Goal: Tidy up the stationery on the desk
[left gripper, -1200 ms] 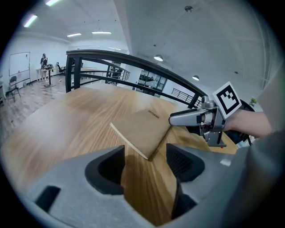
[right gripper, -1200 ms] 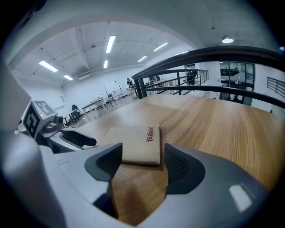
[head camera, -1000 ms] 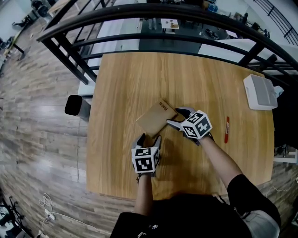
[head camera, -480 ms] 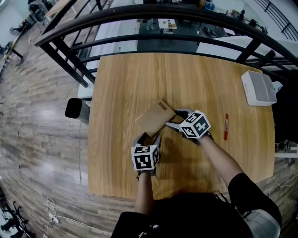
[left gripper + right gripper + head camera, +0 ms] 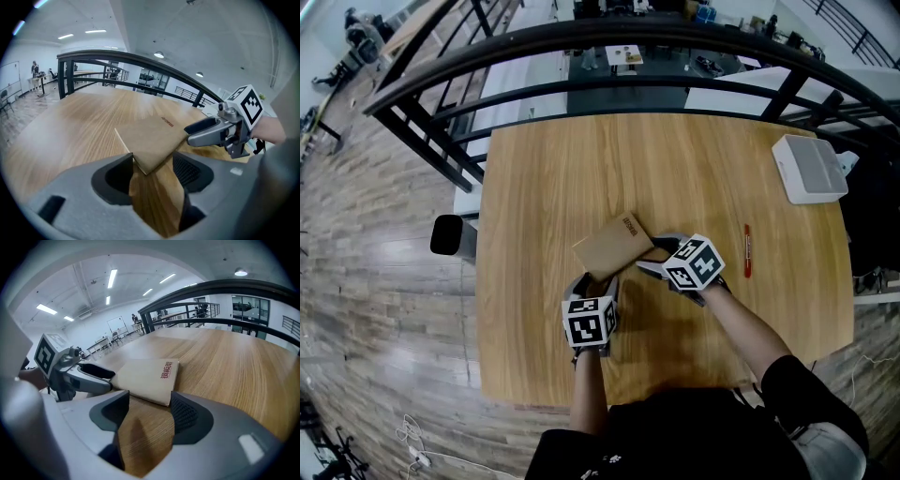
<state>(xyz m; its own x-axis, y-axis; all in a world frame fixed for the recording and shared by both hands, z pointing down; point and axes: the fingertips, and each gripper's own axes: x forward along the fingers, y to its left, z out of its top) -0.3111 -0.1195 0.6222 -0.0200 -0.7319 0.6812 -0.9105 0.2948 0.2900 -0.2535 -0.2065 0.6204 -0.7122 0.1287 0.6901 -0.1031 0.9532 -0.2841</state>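
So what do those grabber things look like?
Both the left gripper and right gripper are grey, with two chunky jaws lined with dark ribbed pads. Each carries a white cube printed with black square markers. The person wears a black top.

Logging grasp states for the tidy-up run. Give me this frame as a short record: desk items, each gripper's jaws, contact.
surface: wooden desk
notebook: brown cover, lying flat mid-desk, angled
left gripper: jaws open, have just been closing a little; notebook's near corner between them, not clamped
right gripper: jaws open, notebook's edge just ahead of the tips, nothing held
red pen: on the desk right of both grippers, untouched
white box: desk's far right corner
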